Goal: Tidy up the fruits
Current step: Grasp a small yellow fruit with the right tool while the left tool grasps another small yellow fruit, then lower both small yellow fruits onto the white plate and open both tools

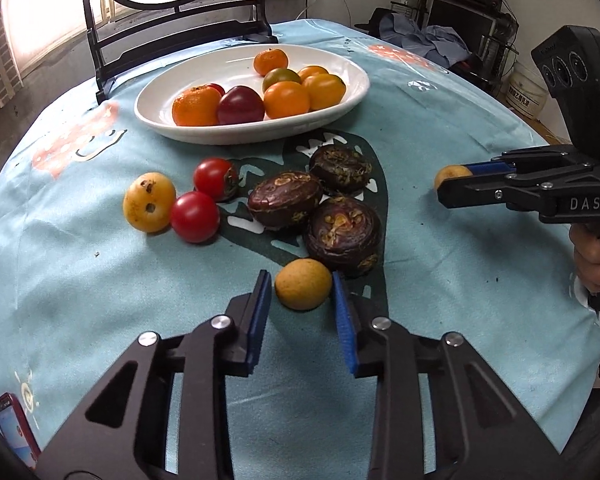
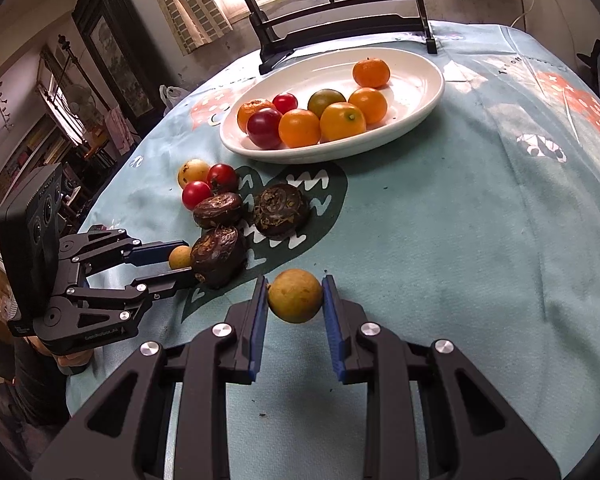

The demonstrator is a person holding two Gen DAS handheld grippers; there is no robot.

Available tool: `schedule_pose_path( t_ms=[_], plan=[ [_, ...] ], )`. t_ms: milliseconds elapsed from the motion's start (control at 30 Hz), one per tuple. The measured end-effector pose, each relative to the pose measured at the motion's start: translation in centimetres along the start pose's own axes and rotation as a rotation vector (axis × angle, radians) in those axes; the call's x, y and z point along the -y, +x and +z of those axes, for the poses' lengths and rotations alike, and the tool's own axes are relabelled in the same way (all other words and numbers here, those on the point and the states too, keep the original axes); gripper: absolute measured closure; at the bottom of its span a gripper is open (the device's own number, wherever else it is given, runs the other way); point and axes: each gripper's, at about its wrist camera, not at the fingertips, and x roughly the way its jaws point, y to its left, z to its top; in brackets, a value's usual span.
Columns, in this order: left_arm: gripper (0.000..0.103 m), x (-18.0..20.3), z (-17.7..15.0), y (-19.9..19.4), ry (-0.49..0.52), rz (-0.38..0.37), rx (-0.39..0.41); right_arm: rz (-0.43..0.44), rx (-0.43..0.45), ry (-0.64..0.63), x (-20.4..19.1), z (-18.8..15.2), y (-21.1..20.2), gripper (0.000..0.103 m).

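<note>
My left gripper [image 1: 302, 284] is open, its blue pads either side of a small yellow fruit [image 1: 303, 284] lying on the cloth, with a gap on the left side. My right gripper [image 2: 295, 295] is shut on another yellow fruit [image 2: 295, 295] and holds it just above the table; it also shows at the right of the left wrist view [image 1: 452, 178]. A white oval plate [image 1: 156, 112] at the back holds oranges, a dark red fruit and a green one. Three dark brown fruits [image 1: 285, 199], two red tomatoes [image 1: 195, 217] and a spotted yellow fruit [image 1: 149, 202] lie on the cloth.
A blue patterned cloth [image 1: 440, 152] covers the round table. A black wooden stand with a round painted panel [image 1: 172, 8] stands behind the plate. A red phone [image 1: 16, 428] lies at the near left edge. Room clutter lies beyond the table.
</note>
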Motion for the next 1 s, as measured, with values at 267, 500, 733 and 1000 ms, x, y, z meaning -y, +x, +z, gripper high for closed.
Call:
schedule_pose_path(
  t_ms=[267,500,733,1000],
  plan=[
    [0.074,-0.6,0.2,-0.6,-0.040,-0.026,0.016,0.039,0.018,-0.035,-0.9,0.0,-0.2,0.076],
    [0.074,-2.3,2.3,-2.5,-0.149,-0.100,0.112,0.044,0.151,-0.105,-2.5,0.7,-1.2,0.076],
    [0.074,-3.9,8.4,-2.2,-0.264,-0.050,0.212,0.000,0.329,0.022,-0.8,5.0,-1.2,0.076],
    [0.074,-5.1,14.1,1.9,-0.291,0.076,0.199,-0.160,0.389,0.104,2.5,9.8,1.1,0.076]
  ],
)
